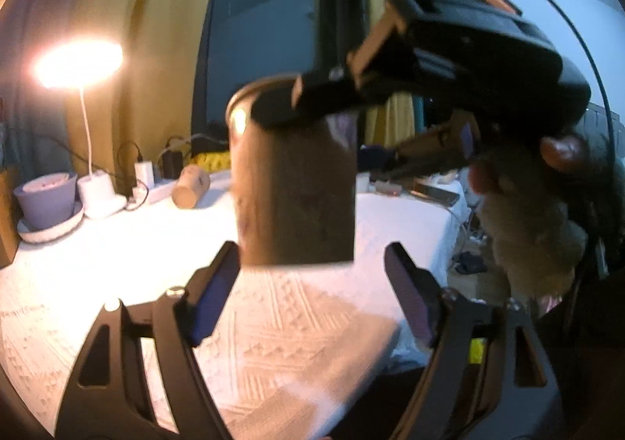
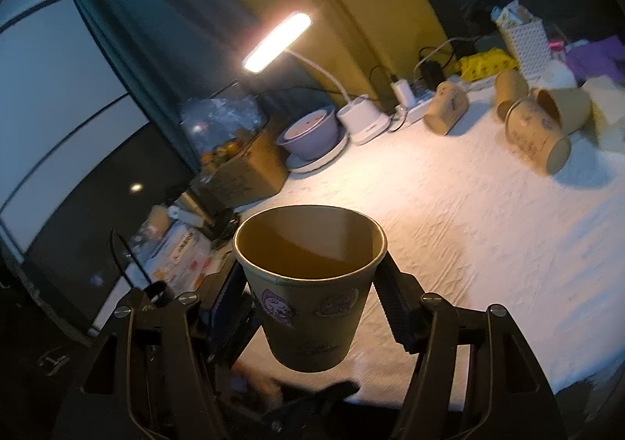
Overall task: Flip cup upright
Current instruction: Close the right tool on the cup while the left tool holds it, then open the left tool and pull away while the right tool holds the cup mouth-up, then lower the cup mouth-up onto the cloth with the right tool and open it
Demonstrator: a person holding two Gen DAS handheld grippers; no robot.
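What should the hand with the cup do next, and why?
Probably lower the cup straight down onto the white cloth and then let go. The right gripper holds it by both sides, mouth up, in the air above the cloth, so it looks flipped already. The left gripper is open and holds nothing.

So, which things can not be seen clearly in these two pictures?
- Left wrist view: the held cup is blurred by motion; its stickers cannot be read, and the right gripper covers part of its rim.
- Right wrist view: the cup's bottom is dark; the left gripper below it is nearly hidden in shadow.
- Right wrist view: the lying cups are too small for their prints to be told.
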